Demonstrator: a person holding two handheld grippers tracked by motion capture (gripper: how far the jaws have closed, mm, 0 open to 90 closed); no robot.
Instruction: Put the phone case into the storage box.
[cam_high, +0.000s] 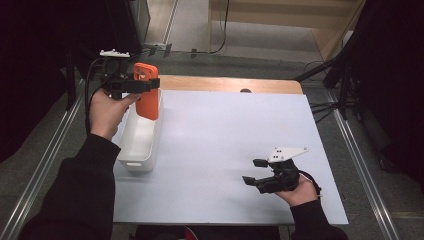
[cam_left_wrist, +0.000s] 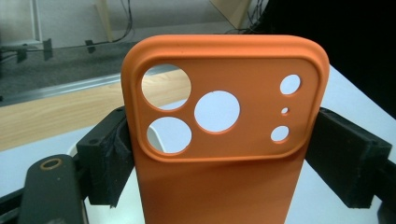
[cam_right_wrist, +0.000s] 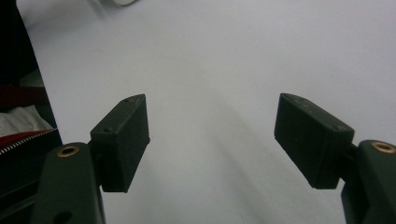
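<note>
A long white plastic bin (cam_high: 140, 137) stood on the white-topped table (cam_high: 225, 150) along its left edge. Above the bin's far end, an orange silicone phone case (cam_high: 148, 92) hung upright, clamped at its upper part between the fingers (cam_left_wrist: 105, 158) of the left gripper (cam_high: 145, 84), its lower end within the bin's rim. The right gripper (cam_high: 255, 171) sat near the table's front right corner, well apart from the bin, its fingers (cam_right_wrist: 123, 140) spread and pointing left.

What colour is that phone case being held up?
Orange phone case, plain, clearest in the left gripper view.
</note>
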